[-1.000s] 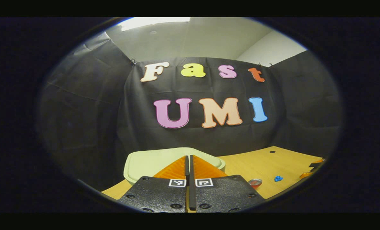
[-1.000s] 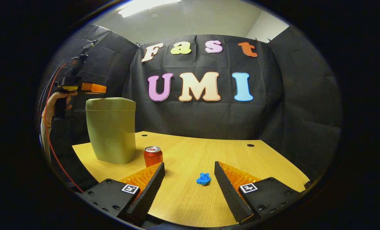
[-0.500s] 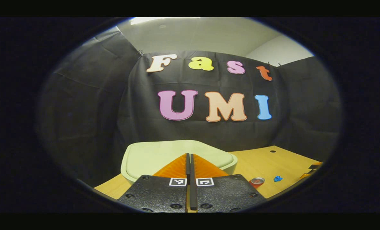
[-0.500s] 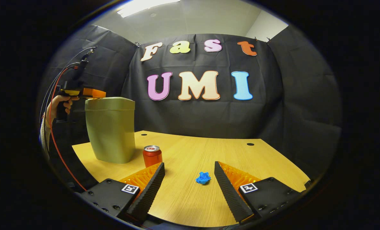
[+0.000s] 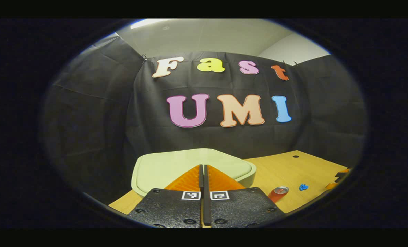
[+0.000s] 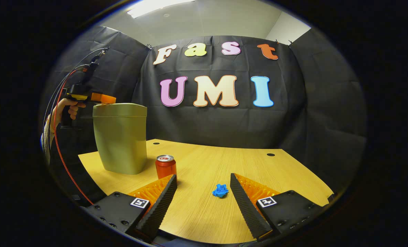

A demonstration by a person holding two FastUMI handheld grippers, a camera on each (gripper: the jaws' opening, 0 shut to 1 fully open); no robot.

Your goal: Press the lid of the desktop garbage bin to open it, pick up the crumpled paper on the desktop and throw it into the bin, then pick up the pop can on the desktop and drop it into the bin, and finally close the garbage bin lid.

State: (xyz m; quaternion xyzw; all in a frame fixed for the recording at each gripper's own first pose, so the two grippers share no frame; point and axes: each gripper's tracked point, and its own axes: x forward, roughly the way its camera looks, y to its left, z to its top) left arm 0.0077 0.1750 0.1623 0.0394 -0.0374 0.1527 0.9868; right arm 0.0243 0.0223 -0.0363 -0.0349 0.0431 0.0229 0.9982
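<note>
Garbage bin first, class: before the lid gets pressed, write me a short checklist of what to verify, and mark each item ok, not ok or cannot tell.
1. Lid closed and flat on the garbage bin: ok.
2. Left gripper shut, so its tips make one pressing point: ok.
3. Left gripper over the lid, near its edge in the right gripper view: ok; whether it touches the lid: cannot tell.
4. Right gripper open, with the crumpled paper on the table ahead between its fingers: ok.
5. Pop can upright, beside the bin and apart from it: ok.
6. Bin interior has room: cannot tell, lid is shut.
</note>
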